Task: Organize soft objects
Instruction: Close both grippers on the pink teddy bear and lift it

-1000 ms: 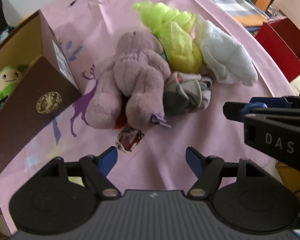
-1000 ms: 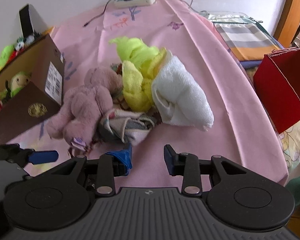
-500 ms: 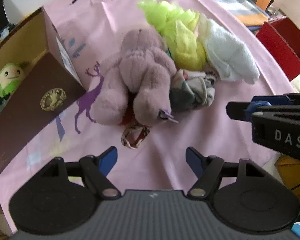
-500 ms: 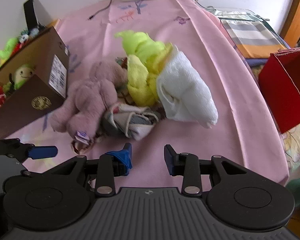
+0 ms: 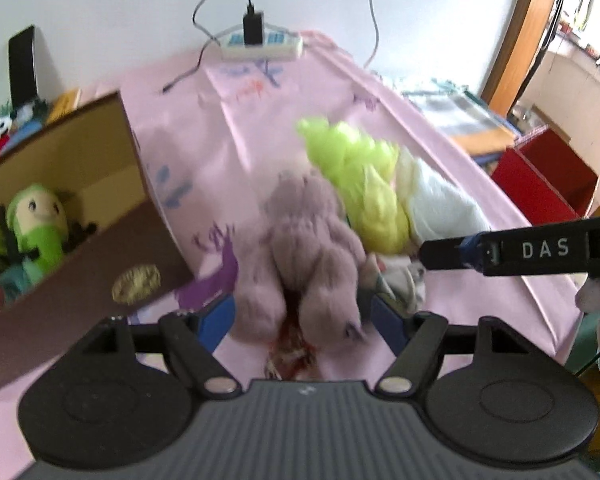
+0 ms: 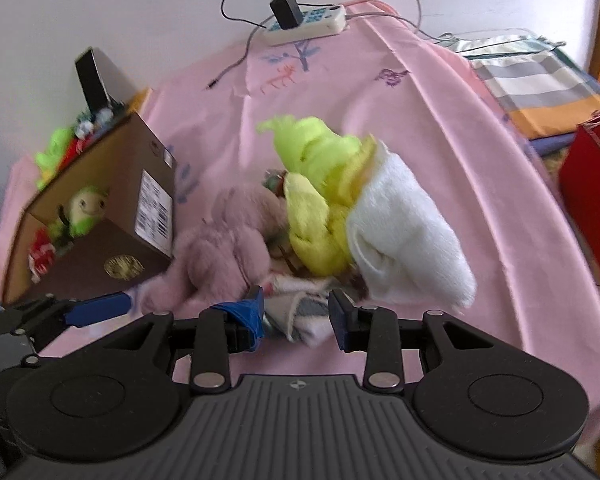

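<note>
A mauve plush bear [image 5: 304, 256] lies on the pink cloth, also in the right wrist view [image 6: 224, 256]. My left gripper [image 5: 300, 316] is open with the bear's legs between its fingers. Beside the bear lie a neon yellow cloth [image 5: 364, 184], a white towel [image 6: 404, 248] and a grey-white patterned cloth [image 6: 300, 312]. My right gripper [image 6: 298, 312] is open with the patterned cloth between its fingers; it shows from the side in the left wrist view [image 5: 452, 254].
An open brown box [image 5: 80, 208] holding a green doll [image 5: 40, 224] stands at the left. A red box [image 5: 548, 176] stands off the right edge. A power strip [image 6: 304, 24] with cables lies at the back by the wall.
Both grippers have moved forward and lower toward the pile. The bear's legs now lie between my left fingers, and the patterned cloth between my right fingers.
</note>
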{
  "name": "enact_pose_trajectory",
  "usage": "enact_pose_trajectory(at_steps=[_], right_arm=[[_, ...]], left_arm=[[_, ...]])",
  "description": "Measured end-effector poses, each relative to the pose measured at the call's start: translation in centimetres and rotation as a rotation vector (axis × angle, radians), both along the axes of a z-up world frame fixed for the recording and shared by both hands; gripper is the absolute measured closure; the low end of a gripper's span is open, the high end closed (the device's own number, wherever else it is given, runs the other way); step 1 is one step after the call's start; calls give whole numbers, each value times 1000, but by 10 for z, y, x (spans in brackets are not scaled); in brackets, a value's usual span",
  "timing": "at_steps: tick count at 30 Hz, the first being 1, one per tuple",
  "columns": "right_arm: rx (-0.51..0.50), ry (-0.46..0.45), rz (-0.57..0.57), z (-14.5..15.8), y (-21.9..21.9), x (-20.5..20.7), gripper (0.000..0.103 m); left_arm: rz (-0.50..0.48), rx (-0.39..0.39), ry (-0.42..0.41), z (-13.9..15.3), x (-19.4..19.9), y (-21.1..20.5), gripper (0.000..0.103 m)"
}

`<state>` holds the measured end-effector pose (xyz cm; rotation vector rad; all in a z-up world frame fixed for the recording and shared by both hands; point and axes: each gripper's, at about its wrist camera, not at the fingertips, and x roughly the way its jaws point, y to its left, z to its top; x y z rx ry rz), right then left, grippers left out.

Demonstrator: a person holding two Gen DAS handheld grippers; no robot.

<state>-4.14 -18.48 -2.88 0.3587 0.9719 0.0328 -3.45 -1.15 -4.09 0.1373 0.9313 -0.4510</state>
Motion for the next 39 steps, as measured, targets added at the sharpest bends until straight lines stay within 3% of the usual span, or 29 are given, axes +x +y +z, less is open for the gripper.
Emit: enact_pose_trajectory(at_steps=[6, 10, 20, 23, 28, 34, 39], right_arm=[[148, -38, 15, -11, -9, 29, 84], [218, -26, 47, -22, -9, 49, 83], [231, 36, 124, -50, -7, 75, 82], [276, 46, 140, -57, -10, 81, 81], [347, 63, 156, -63, -16, 87, 81], [428, 36, 235, -61, -18, 86, 78], [361, -11, 273, -52, -12, 76, 81]], left_arm=[[-72, -89, 22, -14, 27, 7, 29], [-58, -60, 74, -36, 43, -1, 29], [-37, -55, 70, -49, 64, -5, 23], [-42, -54, 59, -58, 67, -9, 7], [-11, -40, 49, -64, 69, -13, 8], [12, -65, 38, -53, 61, -12, 23], [40, -54, 19, -46, 51, -17, 28]])
